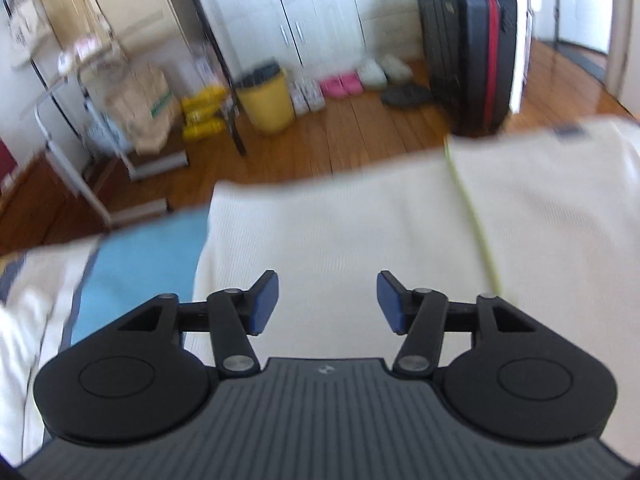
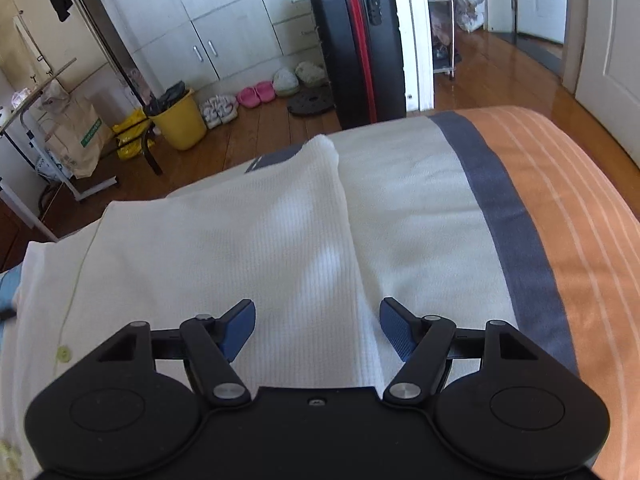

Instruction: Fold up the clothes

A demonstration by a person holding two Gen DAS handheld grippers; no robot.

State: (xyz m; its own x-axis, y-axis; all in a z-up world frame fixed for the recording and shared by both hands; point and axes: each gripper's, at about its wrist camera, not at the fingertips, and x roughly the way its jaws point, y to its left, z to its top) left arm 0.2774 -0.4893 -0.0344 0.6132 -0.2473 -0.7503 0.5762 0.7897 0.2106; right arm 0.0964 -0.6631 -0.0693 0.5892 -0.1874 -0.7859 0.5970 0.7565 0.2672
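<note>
Looking down through left wrist view: left claw (image 1: 327,300) with blue pads spread apart, nothing between them, hanging above cream waffle-knit garment (image 1: 360,232). Garment spread flat on bed, thin yellow-green seam line (image 1: 476,220) running down its right part. Light blue cloth (image 1: 140,272) showing at garment's left edge, beside white bedding with grey stripe (image 1: 24,300). Beyond bed edge, brown wooden floor (image 1: 340,136), yellow plastic bin (image 1: 268,100), pink slippers (image 1: 342,82), black hard-shell suitcase with red band (image 1: 472,56). Picture smeared with blur, finer detail unreadable.

Switching to right wrist view, sharper: right claw (image 2: 317,328) spread wide, pads clear of fabric, gripping nothing. Same cream waffle-knit garment (image 2: 240,248) under it, right edge of garment running as raised fold from near claw up toward far bed edge. Pale yellow button (image 2: 63,353) on garment's left part. White bed cover (image 2: 420,208) to right of garment, then grey-blue band (image 2: 508,232), then orange cover with pale stripes (image 2: 580,220). Past bed: same suitcase (image 2: 356,44), yellow bin (image 2: 180,120), pink slippers (image 2: 256,94), white cupboard doors (image 2: 192,20).
</note>
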